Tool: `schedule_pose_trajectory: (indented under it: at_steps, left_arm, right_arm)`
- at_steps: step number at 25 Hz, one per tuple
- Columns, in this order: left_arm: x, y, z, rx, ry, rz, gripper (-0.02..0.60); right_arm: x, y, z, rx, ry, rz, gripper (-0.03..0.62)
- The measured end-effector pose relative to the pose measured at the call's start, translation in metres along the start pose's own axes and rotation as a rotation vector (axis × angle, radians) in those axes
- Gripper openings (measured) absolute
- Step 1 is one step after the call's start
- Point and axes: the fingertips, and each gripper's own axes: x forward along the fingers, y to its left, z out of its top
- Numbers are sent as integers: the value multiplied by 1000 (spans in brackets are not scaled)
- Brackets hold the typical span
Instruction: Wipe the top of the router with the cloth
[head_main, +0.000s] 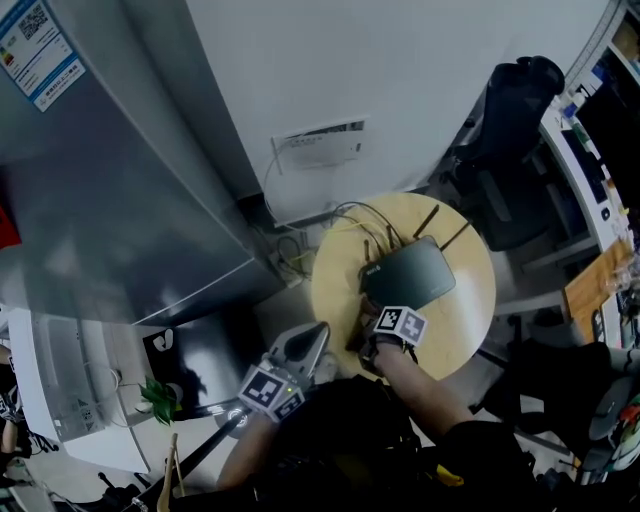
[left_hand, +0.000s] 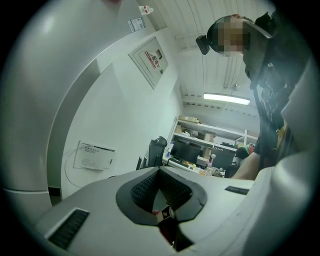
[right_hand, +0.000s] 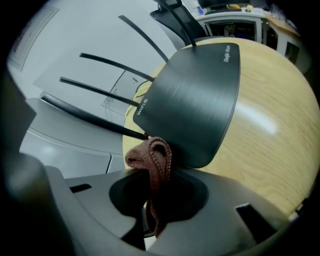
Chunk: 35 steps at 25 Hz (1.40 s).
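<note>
A round wooden surface (head_main: 472, 300) carries a dark router (head_main: 408, 273). The right hand-held gripper (head_main: 372, 322) pinches a brown cloth (right_hand: 152, 157) at its near edge, while the left hand-held gripper (head_main: 305, 345) hangs off the surface, pressed together and empty.

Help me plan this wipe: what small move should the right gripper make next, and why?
Probably ease the right gripper forward, dragging the cloth over the router: the jaws are shut on the cloth, which sits bunched at the router's near edge.
</note>
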Motion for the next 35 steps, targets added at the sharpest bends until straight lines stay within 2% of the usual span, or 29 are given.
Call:
schedule_pose_trajectory:
  at_steps: [5, 7, 18, 22, 26, 32, 35]
  left_arm:
    - [6, -4, -1, -16, -2, -11, 2]
    - [9, -7, 0, -2, -4, -18, 2]
    - [20, -21, -1, -16, 7, -7, 2]
    - [22, -22, -4, -10, 12, 15, 2]
    - [25, -25, -5, -5, 12, 44, 2]
    - [37, -41, -4, -4, 16, 65, 2]
    - [43, -50, -4, -3, 9, 75, 2]
  right_arm:
    - [-7, -10, -8, 10, 23, 15, 61]
    - [-11, -16, -10, -47, 26, 6, 62]
    - [-22, -37, -16, -562, 125, -83, 63]
    - [-27, -50, -16, -716, 167, -89, 63]
    - [-32, -64, -16, -927, 216, -110, 63]
    - [-46, -58, -4, -1222, 195, -125, 63]
    - [-53, -66, 5, -1321, 215, -161, 63]
